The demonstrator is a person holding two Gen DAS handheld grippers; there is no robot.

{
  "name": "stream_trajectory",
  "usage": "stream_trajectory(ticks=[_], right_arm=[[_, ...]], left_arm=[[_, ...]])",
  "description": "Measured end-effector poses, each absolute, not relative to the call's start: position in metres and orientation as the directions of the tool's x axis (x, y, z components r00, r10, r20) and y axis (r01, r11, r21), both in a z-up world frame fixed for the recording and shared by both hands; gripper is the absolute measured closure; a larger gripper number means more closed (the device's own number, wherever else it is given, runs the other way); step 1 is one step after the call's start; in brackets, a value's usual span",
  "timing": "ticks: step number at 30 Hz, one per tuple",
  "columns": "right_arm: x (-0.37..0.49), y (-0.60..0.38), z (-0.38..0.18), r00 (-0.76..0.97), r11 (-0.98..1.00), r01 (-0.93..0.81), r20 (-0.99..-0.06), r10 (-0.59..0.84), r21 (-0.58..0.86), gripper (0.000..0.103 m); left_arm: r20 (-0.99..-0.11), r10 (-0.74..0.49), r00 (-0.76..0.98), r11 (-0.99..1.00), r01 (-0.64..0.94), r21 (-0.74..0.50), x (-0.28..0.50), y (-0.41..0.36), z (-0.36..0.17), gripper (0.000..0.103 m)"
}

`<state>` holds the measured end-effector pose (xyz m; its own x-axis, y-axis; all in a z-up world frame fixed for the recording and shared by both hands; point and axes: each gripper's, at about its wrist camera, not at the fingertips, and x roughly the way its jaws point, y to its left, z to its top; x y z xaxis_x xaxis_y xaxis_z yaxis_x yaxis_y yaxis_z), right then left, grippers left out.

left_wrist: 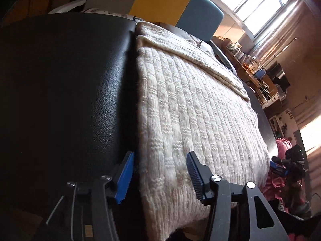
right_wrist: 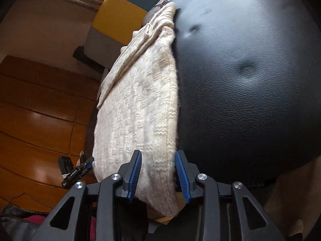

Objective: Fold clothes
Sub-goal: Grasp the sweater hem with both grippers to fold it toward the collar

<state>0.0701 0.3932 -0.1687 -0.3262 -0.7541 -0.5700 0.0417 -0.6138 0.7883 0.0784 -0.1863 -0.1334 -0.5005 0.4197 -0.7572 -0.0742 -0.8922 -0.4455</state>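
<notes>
Judging by the doubled layers, your cream knit sweater (left_wrist: pixel 196 108) is already partly folded on the black leather seat (left_wrist: pixel 64 92), with more folds likely left. Both the left gripper (left_wrist: pixel 160 177) and right gripper (right_wrist: pixel 159 172) straddle its near edge, jaws parted, not yet clamped.

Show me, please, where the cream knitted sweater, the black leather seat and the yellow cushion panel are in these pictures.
cream knitted sweater (left_wrist: pixel 192 108): left wrist view, middle of its ribbed top face.
black leather seat (right_wrist: pixel 250 92): right wrist view, bare dimpled surface right of the sweater.
yellow cushion panel (left_wrist: pixel 160 0): left wrist view, centre of the yellow stripe.
</notes>
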Motion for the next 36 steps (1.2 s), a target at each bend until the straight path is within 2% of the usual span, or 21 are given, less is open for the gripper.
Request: stream_trajectory(ticks=[3, 8, 9, 11, 12, 13, 14, 15, 16, 18, 20, 23, 27, 32, 36], right_arm=[[0.060, 0.376, -0.172, -0.294, -0.593, 0.084, -0.549, -0.782, 0.801, 0.067], [0.054, 0.365, -0.175, -0.292, -0.569, 0.091, -0.524, -0.800, 0.817, 0.067], [0.055, 0.364, -0.175, -0.300, -0.569, 0.094, -0.522, -0.799, 0.817, 0.067], [0.061, 0.360, -0.173, -0.335, -0.591, 0.150, -0.522, -0.784, 0.793, 0.067], [0.065, 0.357, -0.170, -0.343, -0.614, 0.195, -0.533, -0.773, 0.765, 0.067], [0.068, 0.353, -0.168, -0.349, -0.641, 0.223, -0.554, -0.756, 0.734, 0.070], [0.068, 0.352, -0.167, -0.355, -0.677, 0.218, -0.589, -0.726, 0.703, 0.077], [0.066, 0.350, -0.166, -0.357, -0.706, 0.198, -0.621, -0.698, 0.680, 0.093], [0.066, 0.348, -0.164, -0.356, -0.726, 0.195, -0.642, -0.679, 0.659, 0.093], [0.068, 0.337, -0.156, -0.355, -0.767, 0.226, -0.682, -0.639, 0.600, 0.092], [0.070, 0.331, -0.152, -0.338, -0.758, 0.257, -0.679, -0.651, 0.599, 0.092], [0.074, 0.334, -0.155, -0.299, -0.689, 0.255, -0.622, -0.724, 0.678, 0.092], [0.081, 0.346, -0.152, -0.292, -0.629, 0.240, -0.563, -0.773, 0.739, 0.092], [0.072, 0.355, -0.132, -0.325, -0.515, 0.267, -0.427, -0.844, 0.815, 0.092], [0.040, 0.350, -0.120, -0.345, -0.452, 0.279, -0.350, -0.871, 0.847, 0.092]], left_arm=[[-0.763, 0.400, -0.507, -0.908, -0.106, -0.406, 0.085, -0.179, -0.133, 0.037], [-0.777, 0.355, -0.521, -0.929, -0.102, -0.356, 0.089, -0.176, -0.134, 0.040], [-0.777, 0.346, -0.526, -0.931, -0.088, -0.355, 0.090, -0.177, -0.134, 0.047], [-0.771, 0.347, -0.534, -0.926, -0.066, -0.371, 0.089, -0.182, -0.133, 0.071], [-0.764, 0.357, -0.537, -0.919, -0.057, -0.389, 0.088, -0.185, -0.131, 0.088], [-0.767, 0.352, -0.537, -0.922, -0.059, -0.382, 0.088, -0.184, -0.130, 0.091], [-0.769, 0.347, -0.537, -0.925, -0.062, -0.374, 0.088, -0.182, -0.128, 0.091], [-0.769, 0.348, -0.536, -0.926, -0.070, -0.370, 0.089, -0.179, -0.127, 0.092], [-0.770, 0.348, -0.535, -0.928, -0.077, -0.366, 0.090, -0.176, -0.127, 0.093], [-0.751, 0.409, -0.518, -0.897, -0.076, -0.436, 0.090, -0.177, -0.127, 0.094], [-0.716, 0.478, -0.509, -0.852, -0.069, -0.520, 0.092, -0.183, -0.127, 0.094], [-0.655, 0.560, -0.507, -0.788, -0.082, -0.610, 0.102, -0.193, -0.121, 0.095], [-0.648, 0.582, -0.491, -0.764, -0.058, -0.643, 0.116, -0.209, -0.119, 0.095], [-0.530, 0.665, -0.526, -0.662, -0.086, -0.745, 0.107, -0.217, -0.089, 0.095], [-0.427, 0.714, -0.555, -0.594, -0.156, -0.790, 0.069, -0.210, -0.058, 0.094]])
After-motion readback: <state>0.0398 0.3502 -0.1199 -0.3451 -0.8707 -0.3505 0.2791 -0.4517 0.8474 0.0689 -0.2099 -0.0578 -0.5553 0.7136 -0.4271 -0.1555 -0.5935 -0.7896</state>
